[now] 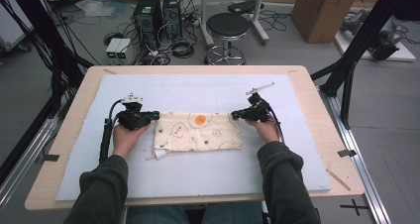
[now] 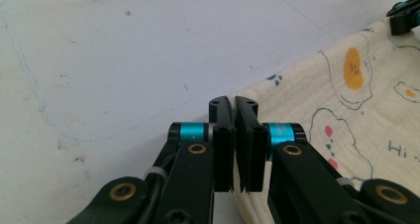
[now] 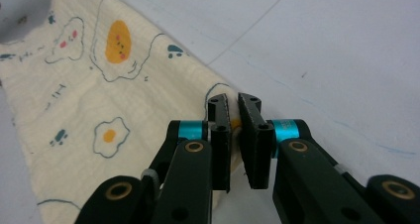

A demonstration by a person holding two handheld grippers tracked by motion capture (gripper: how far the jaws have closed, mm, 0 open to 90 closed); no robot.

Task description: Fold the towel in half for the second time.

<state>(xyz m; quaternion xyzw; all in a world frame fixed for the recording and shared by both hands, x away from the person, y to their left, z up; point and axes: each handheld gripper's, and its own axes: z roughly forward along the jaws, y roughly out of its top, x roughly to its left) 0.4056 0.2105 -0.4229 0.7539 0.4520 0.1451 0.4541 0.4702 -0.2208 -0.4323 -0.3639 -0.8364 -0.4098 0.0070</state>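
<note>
Both grippers pinch the far corners of a folded cloth on the mat.

The cloth, cream with fried-egg prints, lies flat near the middle of the white mat, its long side running across the table. The left gripper has its jaws closed on the cloth's far left corner, and the right gripper is clamped on the far right corner; in each gripper view a thin edge of fabric sits between the nearly shut jaws. This looks like the start of a fold or a lift, with both corners secured. The next move likely calls for raising both corners together and carrying them toward the near edge, keeping the hands level so the cloth does not skew or slip out.
</note>
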